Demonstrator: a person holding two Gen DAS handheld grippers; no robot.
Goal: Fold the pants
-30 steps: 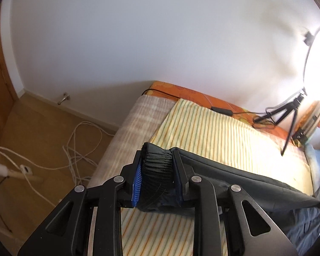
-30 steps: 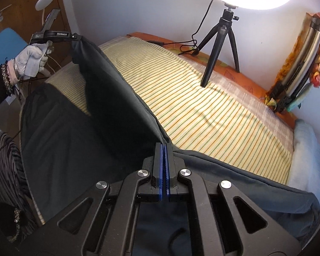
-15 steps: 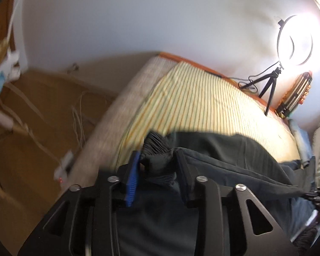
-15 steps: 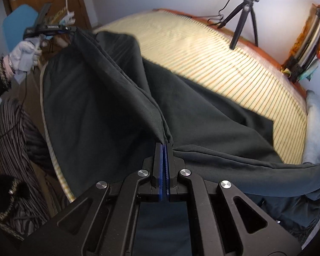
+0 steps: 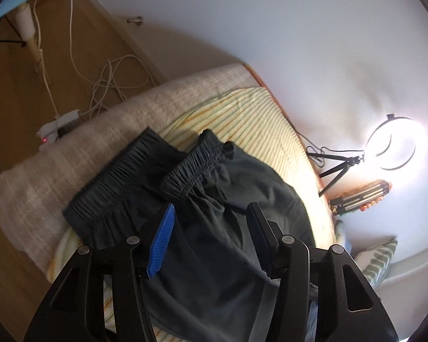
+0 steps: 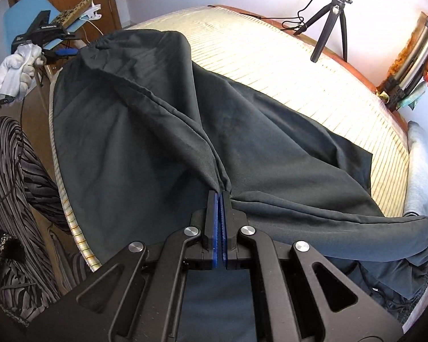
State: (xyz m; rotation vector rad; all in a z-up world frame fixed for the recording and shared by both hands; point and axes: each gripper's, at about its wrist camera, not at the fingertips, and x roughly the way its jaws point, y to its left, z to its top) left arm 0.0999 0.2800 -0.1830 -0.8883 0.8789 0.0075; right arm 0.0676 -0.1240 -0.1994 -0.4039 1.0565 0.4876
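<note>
Dark grey pants [image 6: 162, 154], elastic waistband [image 5: 191, 168] doubled, rumpled on bed

The pants [image 6: 162, 154] are dark, matt woven cloth, smooth over the legs and tightly gathered at the elastic waistband [image 5: 122, 176] in mid-frame. The sheet [image 6: 285, 65] under them is thin striped cotton, faintly ribbed; the blanket [image 5: 80, 154] at the left of the left wrist view looks coarse and nubbly. The floor [image 5: 20, 91] at upper left is satin wood. The gripper fingers [image 5: 291, 259] are matt black plastic with bright metal pins, the pad [image 5: 161, 240] ridged blue rubber. The glove [image 6: 14, 71] at the left edge is white knit.
</note>
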